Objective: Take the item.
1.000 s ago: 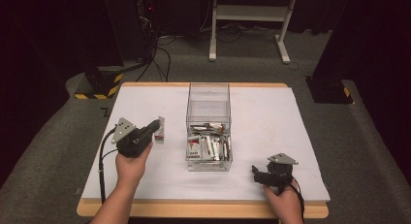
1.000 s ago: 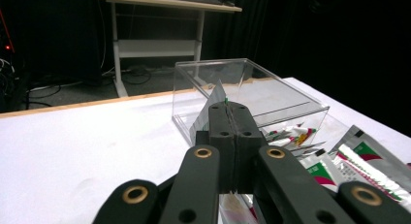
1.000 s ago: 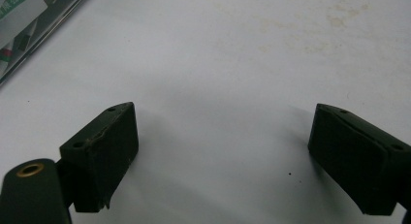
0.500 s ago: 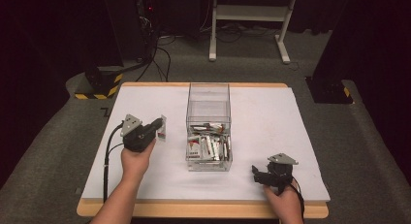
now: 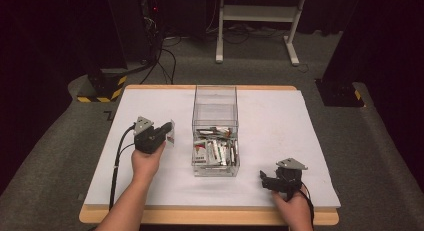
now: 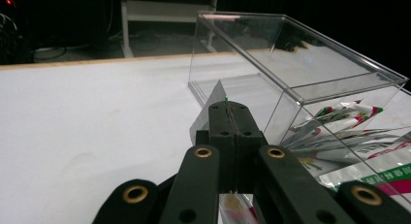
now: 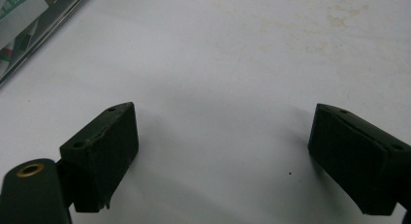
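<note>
- Nearest the table's front edge, the right gripper (image 5: 264,179) rests low on the white table cover (image 5: 310,141), held in the person's right hand (image 5: 294,208) just in from the wooden table rim (image 5: 210,217).
- Its claw is spread wide: in the right gripper view the two black pads (image 7: 104,151) stand well apart with bare white cover between them, pinching nothing.
- A step farther in on the left side, the left hand (image 5: 146,161) grips the left gripper (image 5: 169,133), black cable (image 5: 118,161) trailing back toward the front edge.
- That claw is pressed together on a small white flat sachet with red and green print (image 5: 171,134); in the left gripper view the sachet (image 6: 209,104) pokes out as a thin white sheet past the closed jaw tips.
- The sachet is up off the cover, just beside the left wall of the box, not inside it.
- Centre table: a clear rectangular plastic box (image 5: 215,98), open on top, standing upright on the cover.
- Its near half holds a loose heap of similar white sachets with red and green print (image 5: 215,150); the far half looks bare.
- Beyond the table, grey carpet (image 5: 260,71), the white legs of a frame (image 5: 255,28), and a yellow-and-black striped base (image 5: 102,91) at far left.
</note>
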Available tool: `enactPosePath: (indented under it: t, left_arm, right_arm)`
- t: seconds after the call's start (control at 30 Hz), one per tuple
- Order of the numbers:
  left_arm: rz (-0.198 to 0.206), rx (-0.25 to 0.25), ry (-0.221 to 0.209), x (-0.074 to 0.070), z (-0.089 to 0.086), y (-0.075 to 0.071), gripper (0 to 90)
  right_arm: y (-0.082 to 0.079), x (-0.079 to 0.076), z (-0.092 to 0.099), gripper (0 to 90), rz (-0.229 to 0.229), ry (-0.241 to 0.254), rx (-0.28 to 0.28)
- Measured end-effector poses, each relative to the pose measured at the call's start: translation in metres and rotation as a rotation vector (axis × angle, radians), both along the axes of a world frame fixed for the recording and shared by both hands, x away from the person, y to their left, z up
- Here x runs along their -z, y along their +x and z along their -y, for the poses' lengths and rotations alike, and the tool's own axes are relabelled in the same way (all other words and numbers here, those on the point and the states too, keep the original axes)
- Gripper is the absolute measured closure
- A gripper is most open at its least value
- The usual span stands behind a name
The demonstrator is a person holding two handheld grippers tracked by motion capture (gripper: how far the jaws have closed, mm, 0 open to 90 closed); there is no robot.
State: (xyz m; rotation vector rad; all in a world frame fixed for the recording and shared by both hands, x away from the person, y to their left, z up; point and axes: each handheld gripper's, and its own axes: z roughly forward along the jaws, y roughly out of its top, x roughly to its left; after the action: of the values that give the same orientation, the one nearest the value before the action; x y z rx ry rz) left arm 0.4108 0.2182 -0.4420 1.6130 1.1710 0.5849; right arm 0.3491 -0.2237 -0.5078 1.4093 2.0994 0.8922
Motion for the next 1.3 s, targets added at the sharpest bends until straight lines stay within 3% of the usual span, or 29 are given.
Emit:
enactPosePath:
  t: [0.23,0.47,0.97,1.3]
  left_arm:
    - [-0.062,-0.022,-0.017,0.014,0.0,0.008,89.4]
    - [-0.096,-0.027,-0.007,0.023,-0.001,0.013,89.4]
    - [-0.128,-0.048,-0.003,0.031,-0.007,0.021,89.1]
    - [-0.133,-0.087,0.042,0.033,-0.012,0.024,85.5]
  right_arm:
    - [0.0,0.0,0.0,10.7,-0.001,0.0,-0.003]
    - [0.0,0.0,0.0,10.7,0.0,0.0,-0.002]
    - [-0.001,0.0,0.0,10.9,0.001,0.001,0.0]
    - [-0.001,0.0,0.0,10.9,0.001,0.001,-0.001]
